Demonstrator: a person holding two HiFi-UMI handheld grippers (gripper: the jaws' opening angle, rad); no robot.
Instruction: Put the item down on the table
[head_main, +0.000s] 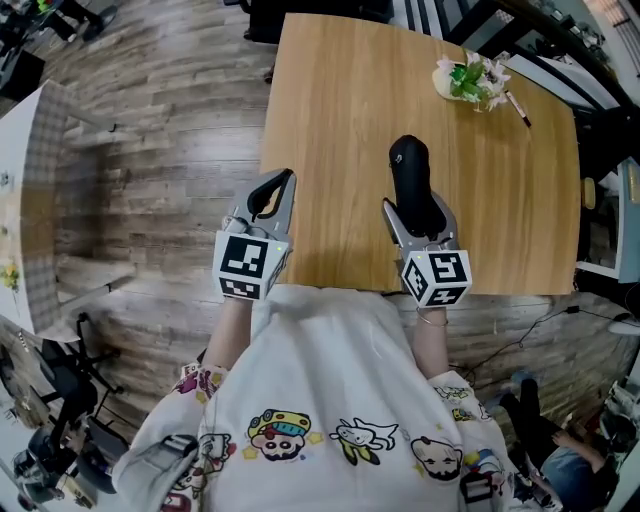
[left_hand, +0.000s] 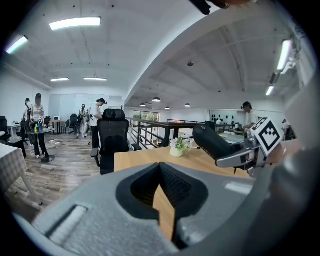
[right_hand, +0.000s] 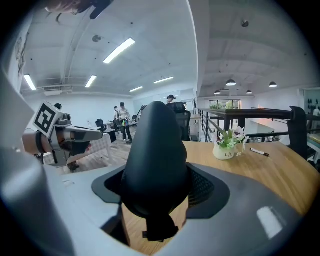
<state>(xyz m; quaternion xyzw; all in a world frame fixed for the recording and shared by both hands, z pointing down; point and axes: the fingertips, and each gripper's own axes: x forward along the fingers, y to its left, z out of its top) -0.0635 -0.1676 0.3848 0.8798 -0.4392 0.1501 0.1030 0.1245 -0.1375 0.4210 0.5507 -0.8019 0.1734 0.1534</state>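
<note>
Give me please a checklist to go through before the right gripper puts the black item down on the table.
1. Grip on the black item: ok. The right gripper has its jaws closed on the item's sides.
2. Item over the table: ok. The head view shows it above the wood.
3. Landing area free: ok. The wood around the item is bare; the flower pot and the pen sit at the far corner.
4. Left gripper out of the way: ok. Its jaws are together and empty, at the table's near edge.
5. Height left to lower: cannot tell. The left gripper view only shows the item raised off the wood.
</note>
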